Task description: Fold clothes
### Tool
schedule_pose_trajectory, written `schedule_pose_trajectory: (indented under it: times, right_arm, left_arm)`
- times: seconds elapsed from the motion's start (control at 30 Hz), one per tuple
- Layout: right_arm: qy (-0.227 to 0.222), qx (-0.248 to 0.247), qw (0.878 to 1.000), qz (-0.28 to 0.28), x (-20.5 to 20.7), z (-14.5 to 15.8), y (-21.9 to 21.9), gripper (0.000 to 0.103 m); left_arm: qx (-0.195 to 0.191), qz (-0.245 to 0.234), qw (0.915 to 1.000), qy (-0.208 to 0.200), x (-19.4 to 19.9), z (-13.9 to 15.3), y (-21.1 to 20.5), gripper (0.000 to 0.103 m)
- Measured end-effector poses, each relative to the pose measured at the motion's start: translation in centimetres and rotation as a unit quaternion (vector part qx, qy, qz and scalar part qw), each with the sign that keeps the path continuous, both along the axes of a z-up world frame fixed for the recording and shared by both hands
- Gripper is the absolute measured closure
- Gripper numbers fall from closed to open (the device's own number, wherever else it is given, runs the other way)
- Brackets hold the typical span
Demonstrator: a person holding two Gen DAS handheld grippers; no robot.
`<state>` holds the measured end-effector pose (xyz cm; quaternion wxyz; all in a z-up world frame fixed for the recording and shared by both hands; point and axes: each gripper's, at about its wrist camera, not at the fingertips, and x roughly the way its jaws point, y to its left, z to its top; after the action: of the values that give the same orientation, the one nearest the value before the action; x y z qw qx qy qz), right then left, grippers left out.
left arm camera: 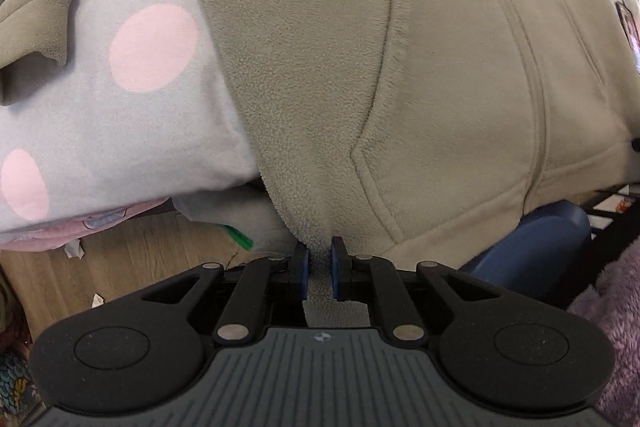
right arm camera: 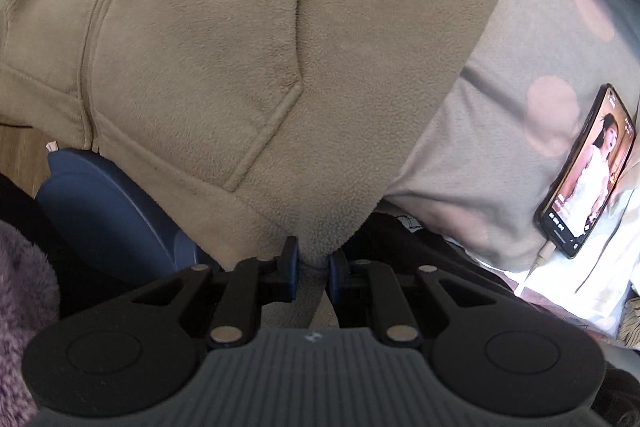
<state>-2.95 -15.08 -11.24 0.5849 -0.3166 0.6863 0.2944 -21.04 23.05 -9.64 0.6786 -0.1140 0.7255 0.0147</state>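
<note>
The olive-beige fleece zip jacket with slanted front pockets (left arm camera: 400,67) is lying spread front-up on the pale grey bedspread with large pink dots (left arm camera: 120,107), its bottom hem hanging over the bed's near edge. It looks soft, thick and light: it will likely drape and sag rather than hold a crease, and its pile should give the pads good friction, so slipping seems a small risk. The double-layered hem corners look like the sensible places to take hold, since the cloth is firmest there.

To the jacket's left, a sleeve or hood of the same fleece (left arm camera: 36,7) is lying bunched on the bedspread. At the jacket's lower-left hem corner, the left gripper (left arm camera: 319,267) is pinching the fleece: its blue pads are nearly together with a fold of cloth squeezed between them, and the fabric is pulling taut into a peak toward the jaws.

At the jacket's lower-right hem corner, the right gripper (right arm camera: 313,265) is clamping the cloth in the same way, jaws narrow, the hem gathering into a point between the pads. To the jacket's right, a black smartphone with a lit screen and a white cable (right arm camera: 588,171) is lying on the bedspread, apart from the fleece but near enough to be swept if the hem is carried that way.
</note>
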Motion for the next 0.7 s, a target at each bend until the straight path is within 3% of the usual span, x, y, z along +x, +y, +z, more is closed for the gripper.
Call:
schedule_pose_trajectory:
  times: [0.07,0.13,0.37,0.53,0.7]
  right_arm:
    - [-0.002,0.0,1.0,-0.004,0.0,0.1,0.1,0.077]
    - [-0.016,0.007,1.0,-0.003,0.0,0.7,0.2,0.064]
    - [-0.06,0.057,0.996,-0.028,0.8,4.4,0.1,0.059]
    - [-0.128,0.092,0.986,-0.058,3.3,7.7,-0.3,0.058]
    - [-0.159,0.138,0.973,-0.098,6.2,10.2,0.1,0.058]
  left_arm:
    - [0.002,0.005,1.0,-0.002,-0.1,0.5,0.1,0.086]
    - [0.004,0.003,0.9999,-0.012,-0.3,1.5,0.0,0.085]
    - [-0.007,0.015,0.9944,-0.104,0.6,7.1,-0.3,0.077]
    - [0.01,0.05,0.9826,-0.178,2.8,10.1,0.8,0.076]
    - [0.026,0.086,0.9709,-0.222,5.6,12.8,1.7,0.076]
